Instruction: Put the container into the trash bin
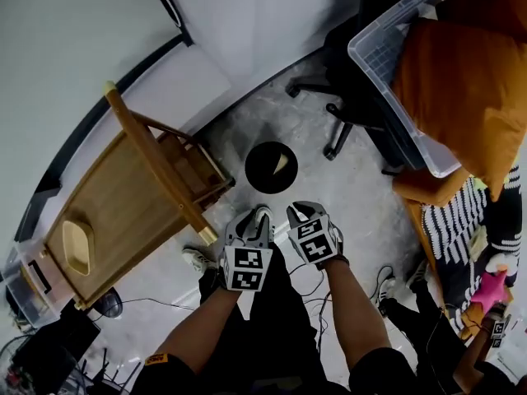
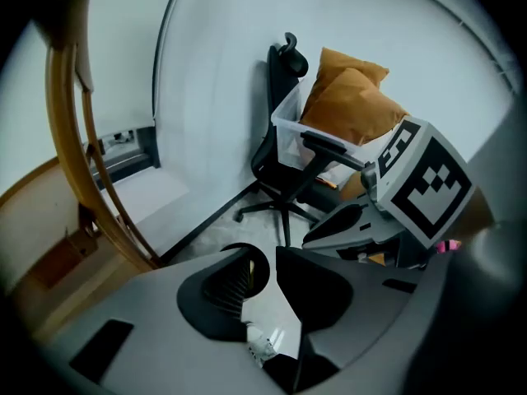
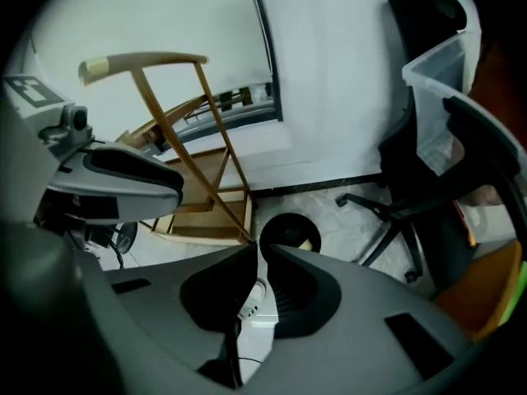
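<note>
The round black trash bin (image 1: 265,171) stands on the grey floor ahead of my feet, and a pale container (image 1: 282,164) lies inside it. Both grippers hang above the floor just short of the bin. My left gripper (image 1: 262,215) is open with nothing between its jaws; the left gripper view shows the bin (image 2: 257,263) through its gap (image 2: 272,255). My right gripper (image 1: 300,211) holds nothing, and only a narrow slit separates its jaw tips (image 3: 262,250). Just beyond those tips the right gripper view shows the bin (image 3: 284,229) with the container (image 3: 306,243) in it.
A wooden stand (image 1: 140,196) with a tan dish (image 1: 76,245) on it is at the left. A black office chair (image 1: 354,97) and a clear tub (image 1: 387,64) of orange cushions (image 1: 461,81) are at the right. Cables and a shoe (image 1: 198,259) lie by my feet.
</note>
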`<state>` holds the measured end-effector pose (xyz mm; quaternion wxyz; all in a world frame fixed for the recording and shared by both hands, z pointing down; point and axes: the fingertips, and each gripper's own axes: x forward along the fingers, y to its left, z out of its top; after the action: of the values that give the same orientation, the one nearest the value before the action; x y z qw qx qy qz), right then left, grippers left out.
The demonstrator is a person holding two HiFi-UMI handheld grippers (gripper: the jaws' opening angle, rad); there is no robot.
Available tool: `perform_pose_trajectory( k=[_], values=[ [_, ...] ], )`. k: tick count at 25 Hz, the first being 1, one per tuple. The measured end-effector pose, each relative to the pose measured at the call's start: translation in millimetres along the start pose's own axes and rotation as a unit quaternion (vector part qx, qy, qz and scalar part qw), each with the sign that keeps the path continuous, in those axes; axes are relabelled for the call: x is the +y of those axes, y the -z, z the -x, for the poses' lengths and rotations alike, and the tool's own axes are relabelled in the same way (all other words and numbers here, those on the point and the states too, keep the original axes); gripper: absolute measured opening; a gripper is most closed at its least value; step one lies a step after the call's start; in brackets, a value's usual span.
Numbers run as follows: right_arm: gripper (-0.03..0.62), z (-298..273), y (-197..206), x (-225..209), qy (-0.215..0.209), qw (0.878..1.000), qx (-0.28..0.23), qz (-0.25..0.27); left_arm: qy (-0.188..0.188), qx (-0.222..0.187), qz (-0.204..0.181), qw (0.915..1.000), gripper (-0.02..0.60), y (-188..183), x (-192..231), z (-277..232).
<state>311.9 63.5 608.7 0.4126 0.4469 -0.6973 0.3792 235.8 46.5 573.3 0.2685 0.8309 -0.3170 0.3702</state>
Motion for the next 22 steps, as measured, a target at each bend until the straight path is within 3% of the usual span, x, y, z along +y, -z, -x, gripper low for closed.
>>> perform_pose_trajectory(
  k=[7,12,16,22],
  values=[
    [0.038,85.8,-14.0,24.7,0.047,0.997,-0.018,-0.058,0.015,-0.007,-0.016,0.9997,0.078,-37.8,-25.3,63.4],
    [0.029,137.9,-24.6,54.0,0.057,0.994,-0.034,-0.087,0.026,-0.024,-0.042,0.9985,0.057,-60.7,-44.8,117.5],
    [0.028,174.5,-34.0,75.7,0.065,0.994,-0.045,-0.073,0.039,-0.033,-0.01,0.9987,0.031,-73.8,-46.0,165.4],
    [0.025,218.5,-68.9,129.3,0.039,0.996,-0.078,-0.033,0.0,-0.062,0.004,0.9981,0.012,-85.8,-13.7,232.1]
  ],
)
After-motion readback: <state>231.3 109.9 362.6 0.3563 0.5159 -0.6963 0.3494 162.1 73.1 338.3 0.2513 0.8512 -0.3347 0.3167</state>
